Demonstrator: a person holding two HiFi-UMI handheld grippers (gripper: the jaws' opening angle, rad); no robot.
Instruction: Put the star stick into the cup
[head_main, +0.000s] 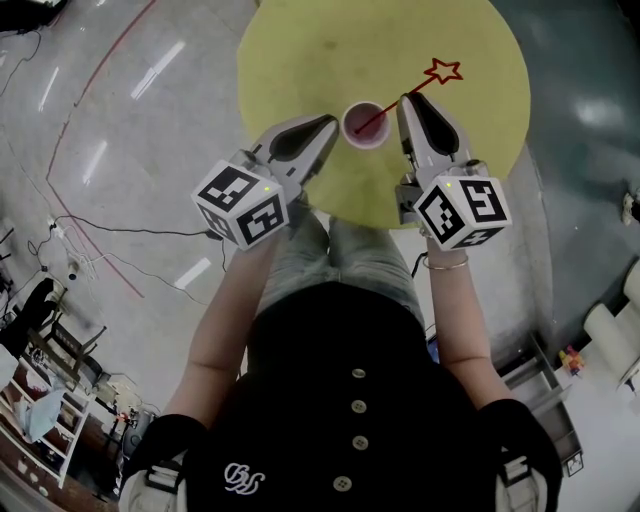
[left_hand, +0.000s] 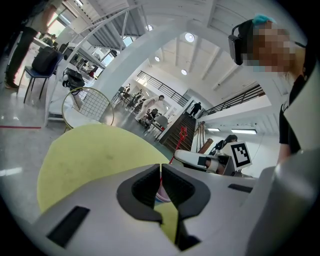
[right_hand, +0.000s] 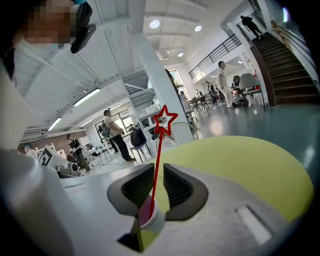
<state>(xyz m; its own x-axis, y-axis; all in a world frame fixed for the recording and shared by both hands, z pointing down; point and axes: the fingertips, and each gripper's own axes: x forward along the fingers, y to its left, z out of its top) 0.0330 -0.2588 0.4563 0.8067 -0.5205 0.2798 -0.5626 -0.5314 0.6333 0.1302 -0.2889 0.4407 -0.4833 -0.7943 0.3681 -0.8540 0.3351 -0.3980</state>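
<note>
The head view looks down on the round yellow worktop (head_main: 300, 50). The cup (head_main: 361, 124) stands near its front edge, between the left tongs (head_main: 328, 128) and the right tongs (head_main: 408, 100). The star stick (head_main: 428, 82) has its lower end in the cup and leans far and right, passing the tips of the right tongs.

The left gripper view alone shows the left tongs (left_hand: 161, 180) clenched on nothing, with only a hairline slit between the jaws. A sliver of the cup (left_hand: 163, 196) shows just beyond.

The right gripper view shows the right tongs (right_hand: 159, 187) released. The jaws are narrowly apart, and the star stick (right_hand: 159, 155) rises through the gap from the pink inside of the cup (right_hand: 148, 216).
</note>
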